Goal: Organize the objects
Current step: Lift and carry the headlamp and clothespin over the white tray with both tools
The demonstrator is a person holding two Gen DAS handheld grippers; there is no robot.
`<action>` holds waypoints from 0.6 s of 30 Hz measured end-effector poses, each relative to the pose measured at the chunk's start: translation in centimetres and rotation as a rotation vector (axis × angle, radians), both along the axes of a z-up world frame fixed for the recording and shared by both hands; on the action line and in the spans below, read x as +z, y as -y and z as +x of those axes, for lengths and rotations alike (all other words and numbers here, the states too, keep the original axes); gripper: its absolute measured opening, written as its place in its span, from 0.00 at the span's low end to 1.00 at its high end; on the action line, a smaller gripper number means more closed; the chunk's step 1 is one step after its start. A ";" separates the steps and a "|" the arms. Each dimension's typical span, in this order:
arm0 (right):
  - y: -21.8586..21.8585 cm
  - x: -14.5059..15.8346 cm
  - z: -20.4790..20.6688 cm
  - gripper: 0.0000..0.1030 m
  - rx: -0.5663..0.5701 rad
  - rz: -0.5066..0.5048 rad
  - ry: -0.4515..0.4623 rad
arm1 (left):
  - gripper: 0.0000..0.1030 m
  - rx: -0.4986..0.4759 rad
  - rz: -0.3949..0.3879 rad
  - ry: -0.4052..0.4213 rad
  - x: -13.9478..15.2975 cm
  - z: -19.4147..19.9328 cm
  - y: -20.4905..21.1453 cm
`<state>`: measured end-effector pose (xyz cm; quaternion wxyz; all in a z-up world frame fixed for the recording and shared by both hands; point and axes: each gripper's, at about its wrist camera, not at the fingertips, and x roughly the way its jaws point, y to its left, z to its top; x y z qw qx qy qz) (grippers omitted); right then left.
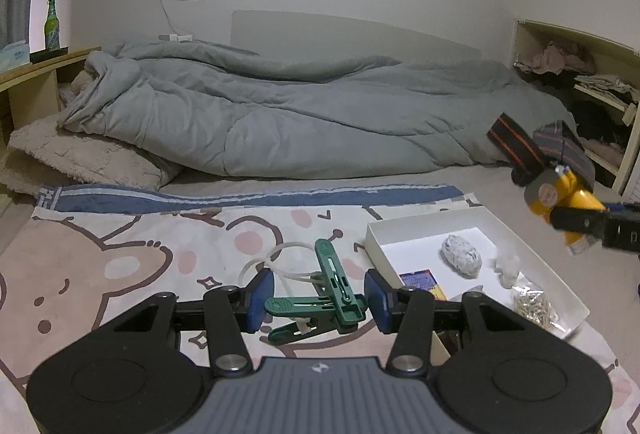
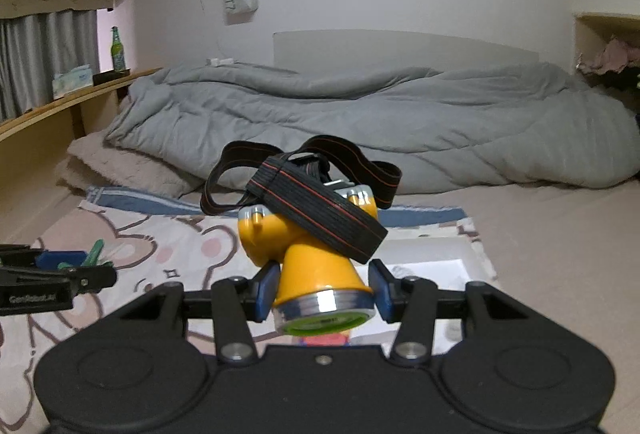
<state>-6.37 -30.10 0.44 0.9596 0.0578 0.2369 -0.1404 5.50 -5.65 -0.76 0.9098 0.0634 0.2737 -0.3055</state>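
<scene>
My left gripper is shut on green plastic clothes pegs, held just above the cartoon blanket; a white cord loop hangs by them. My right gripper is shut on a yellow headlamp with a black elastic strap, held above the white box. In the left wrist view the headlamp hangs in the air past the box's right side. The left gripper shows at the left of the right wrist view.
The white box holds a grey speckled lump, a colourful card, a clear bag of small bits and white fluff. A grey duvet and pillow lie behind. Shelves stand at the right and left.
</scene>
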 end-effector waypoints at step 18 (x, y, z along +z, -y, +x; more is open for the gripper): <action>6.9 -1.7 8.1 0.48 0.026 -0.036 -0.024 | 0.49 -0.117 0.056 0.024 -2.7 2.2 7.5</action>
